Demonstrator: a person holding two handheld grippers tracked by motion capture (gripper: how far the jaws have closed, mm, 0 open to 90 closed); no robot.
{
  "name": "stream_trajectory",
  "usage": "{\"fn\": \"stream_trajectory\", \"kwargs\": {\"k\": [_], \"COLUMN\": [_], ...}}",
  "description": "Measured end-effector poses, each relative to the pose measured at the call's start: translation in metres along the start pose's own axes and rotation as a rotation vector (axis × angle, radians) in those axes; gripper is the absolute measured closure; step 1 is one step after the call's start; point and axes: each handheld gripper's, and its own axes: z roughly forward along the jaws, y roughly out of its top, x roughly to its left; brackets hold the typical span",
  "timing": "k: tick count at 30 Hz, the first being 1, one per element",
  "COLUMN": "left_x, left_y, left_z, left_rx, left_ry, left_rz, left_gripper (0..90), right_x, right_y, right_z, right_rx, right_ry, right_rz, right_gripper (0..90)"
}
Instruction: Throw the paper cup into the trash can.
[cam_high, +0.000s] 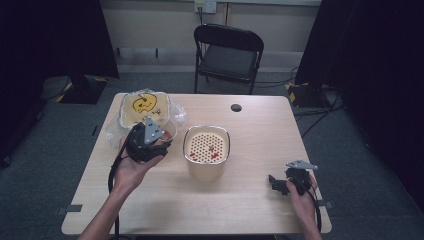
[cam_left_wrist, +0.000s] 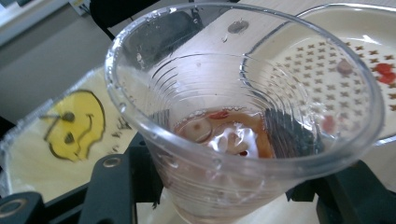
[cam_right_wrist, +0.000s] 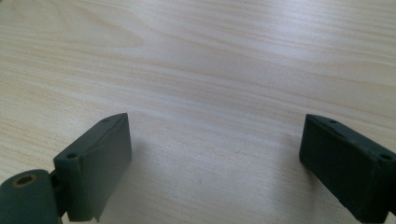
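Left of the strainer pot, the left gripper clamps a clear plastic cup, tilted toward it, likely for pouring its reddish dregs. Near right, the right gripper rests spread wide, empty.

Dim, dark-edged room; soft overhead light, slight close-up blur.

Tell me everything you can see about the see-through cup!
The cup is clear plastic with ridged walls and a rolled rim, with droplets on it. The left gripper holds it, black jaws on both sides. It tilts its mouth toward the camera. At the bottom sits a little reddish liquid with pale and red bits. It is beside the strainer, near the smiley tub.
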Motion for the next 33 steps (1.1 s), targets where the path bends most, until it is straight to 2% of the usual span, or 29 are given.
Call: {"fn": "stream_trajectory", "kwargs": {"k": [1,4,5,6,10,12,13,17,18,19,20,22,23,24,26,28,29,30,31,32,33], "left_x": [0.000,-0.006,-0.006,-0.009,-0.013,-0.017,-0.017,-0.023,-0.024,-0.026,-0.027,-0.028,-0.028,-0.029,-0.030,-0.035,-0.036,-0.038,-0.038,-0.041,-0.041], "left_y": [0.000,0.013,0.013,0.019,0.027,0.031,0.031,0.035,0.036,0.037,0.040,0.040,0.041,0.041,0.041,0.040,0.040,0.040,0.040,0.040,0.040], "left_z": [0.000,0.007,0.007,0.010,0.015,0.022,0.022,0.031,0.032,0.034,0.035,0.036,0.037,0.038,0.040,0.043,0.044,0.045,0.045,0.047,0.047], "left_rx": [0.000,0.014,0.014,0.020,0.023,0.033,0.033,0.055,0.060,0.065,0.073,0.059,0.075,0.058,0.056,0.042,0.034,0.054,0.054,0.072,0.072], "left_ry": [0.000,0.030,0.030,0.050,0.058,0.067,0.067,0.092,0.111,0.128,0.140,0.150,0.155,0.165,0.173,0.203,0.207,0.210,0.210,0.246,0.246], "left_rz": [0.000,0.080,0.080,0.121,0.150,0.185,0.185,0.257,0.278,0.308,0.366,0.376,0.398,0.406,0.427,0.478,0.478,0.505,0.505,0.552,0.552], "left_gripper": [43.2,43.2,43.2,43.2,43.1,43.0,43.1,43.1,43.1,43.1,43.1,43.1,43.1,43.1,43.1,43.2,43.2,43.1,43.2,43.1,43.1], "right_x": [0.000,0.000,0.000,0.000,0.000,0.000,0.000,0.000,0.000,0.000,0.000,0.000,0.000,0.000,0.000,0.000,0.000,0.000,0.000,0.000,0.000], "right_y": [0.000,0.000,0.000,0.000,0.000,0.000,0.000,0.000,0.000,0.000,0.000,0.000,0.000,0.000,0.000,0.000,0.000,0.000,0.000,0.000,0.000], "right_z": [0.000,0.000,0.000,0.000,0.000,0.000,0.000,0.000,0.000,0.000,0.000,0.000,0.000,0.000,0.000,0.000,0.000,0.000,0.000,0.000,0.000], "right_rx": [0.000,0.000,0.000,0.000,0.000,0.000,0.000,0.000,0.000,0.000,0.000,0.000,0.000,0.000,0.000,0.000,0.000,0.000,0.000,0.000,0.000], "right_ry": [0.000,0.000,0.000,0.000,0.000,0.000,0.000,0.000,0.000,0.000,0.000,0.000,0.000,0.000,0.000,0.000,0.000,0.000,0.000,0.000,0.000], "right_rz": [0.000,0.000,0.000,-0.001,-0.001,-0.001,-0.001,0.000,0.000,0.000,0.000,0.000,-0.001,-0.001,0.000,-0.001,0.000,0.000,-0.001,0.000,0.000], "right_gripper": [8.4,8.4,8.4,8.4,8.4,8.4,8.4,8.4,8.4,8.4,8.4,8.4,8.4,8.4,8.4,8.4,8.4,8.4,8.4,8.4,8.4]}}
